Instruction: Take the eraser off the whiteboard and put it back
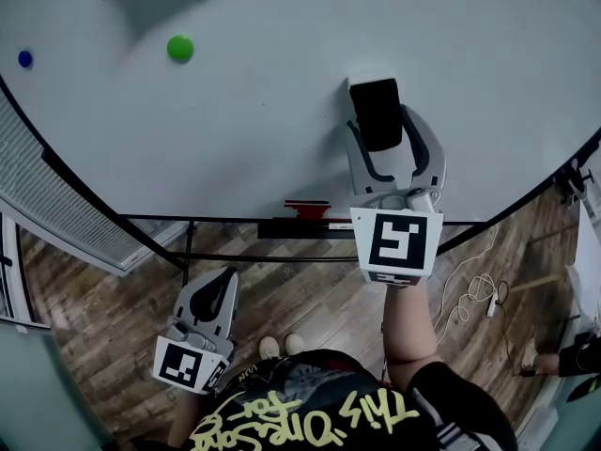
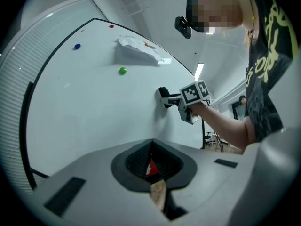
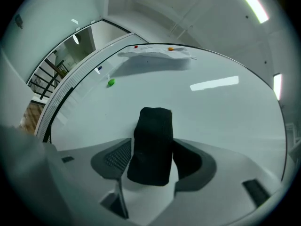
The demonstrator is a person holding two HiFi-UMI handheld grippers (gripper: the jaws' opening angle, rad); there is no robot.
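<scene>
The black eraser sticks to the whiteboard, right of centre. My right gripper is open around it, one jaw on each side, and the pads stand clear of its sides. In the right gripper view the eraser stands upright between the spread jaws of the right gripper. My left gripper hangs low by the person's body, away from the board, shut and empty. The left gripper view looks over that shut left gripper and takes in the eraser and the right gripper at the board.
A green magnet and a blue magnet sit on the board's upper left, with a crumpled paper pinned above. A red marker lies on the tray under the board. Cables trail on the wooden floor at the right.
</scene>
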